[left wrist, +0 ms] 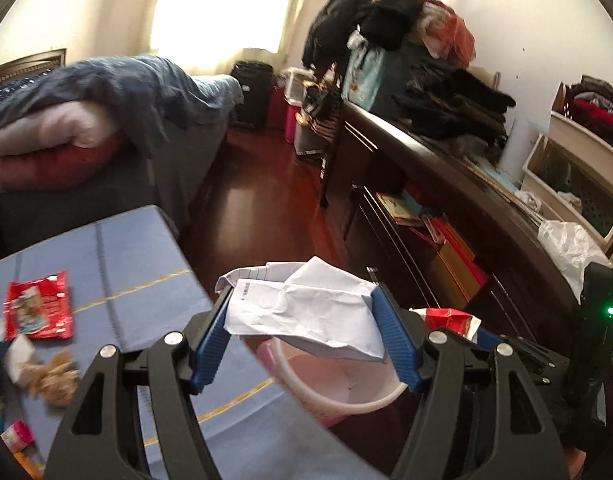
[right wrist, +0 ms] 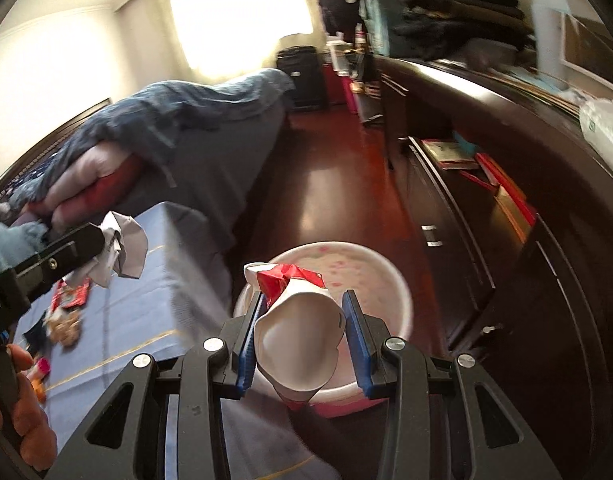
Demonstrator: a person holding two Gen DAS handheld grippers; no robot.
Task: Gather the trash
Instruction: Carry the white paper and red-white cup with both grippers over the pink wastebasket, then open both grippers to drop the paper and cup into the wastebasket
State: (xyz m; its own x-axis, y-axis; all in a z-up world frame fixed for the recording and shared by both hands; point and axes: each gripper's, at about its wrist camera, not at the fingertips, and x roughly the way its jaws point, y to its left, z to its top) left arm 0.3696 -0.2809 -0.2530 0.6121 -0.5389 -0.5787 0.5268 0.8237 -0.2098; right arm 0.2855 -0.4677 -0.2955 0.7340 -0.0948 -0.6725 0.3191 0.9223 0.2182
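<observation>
Now left hand-held gripper (left wrist: 302,320) clamps crumpled paper (left wrist: 302,308), right hand-held gripper (right wrist: 302,336) grips wrapper (right wrist: 298,332) above bin rim (right wrist: 402,292)

- Two grippers: the left gripper (left wrist: 302,332) and the right gripper (right wrist: 304,336).
- One crumpled paper (left wrist: 306,308).
- Two red wrappers: a held wrapper (right wrist: 296,320) and a flat wrapper (left wrist: 38,306) on the table (left wrist: 146,280).
- One bin (right wrist: 386,280).
- One clump of brown scraps (left wrist: 56,376).
- One bed (left wrist: 106,92).
- One suitcase (left wrist: 252,92).
</observation>
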